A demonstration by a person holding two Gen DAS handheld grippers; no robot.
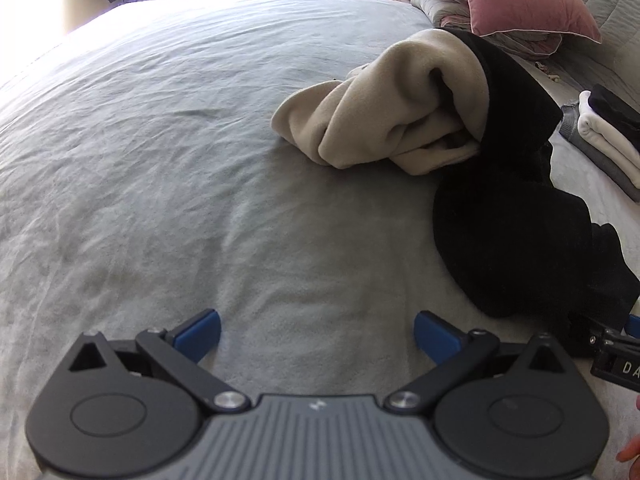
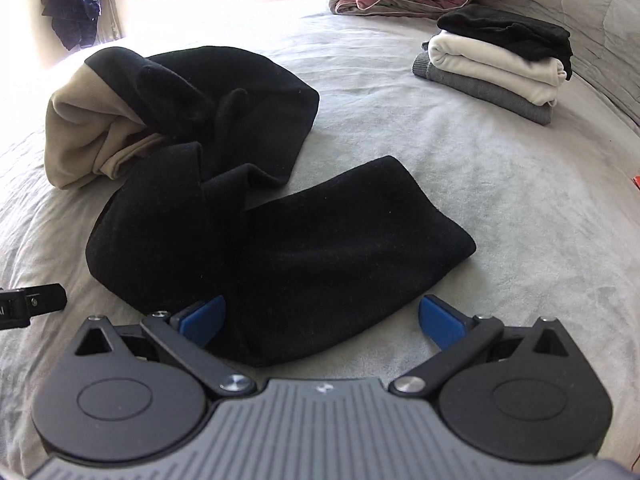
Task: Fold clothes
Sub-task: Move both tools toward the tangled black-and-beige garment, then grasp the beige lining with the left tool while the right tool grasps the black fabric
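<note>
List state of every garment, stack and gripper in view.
Black fleece garment with beige lining: unfolded, crumpled on the grey bedsheet, lining showing at one end.
Stack of black, white and grey clothes: folded, on the bed.
Left gripper: jaws open, empty, over bare sheet.
Right gripper: jaws open, empty, at the garment's near edge.

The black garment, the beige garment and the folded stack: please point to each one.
black garment [image 2: 320, 248], right wrist view, on its broad near part.
beige garment [image 1: 372, 120], left wrist view, on its middle fold.
folded stack [image 2: 496, 66], right wrist view, on the white layer.
</note>
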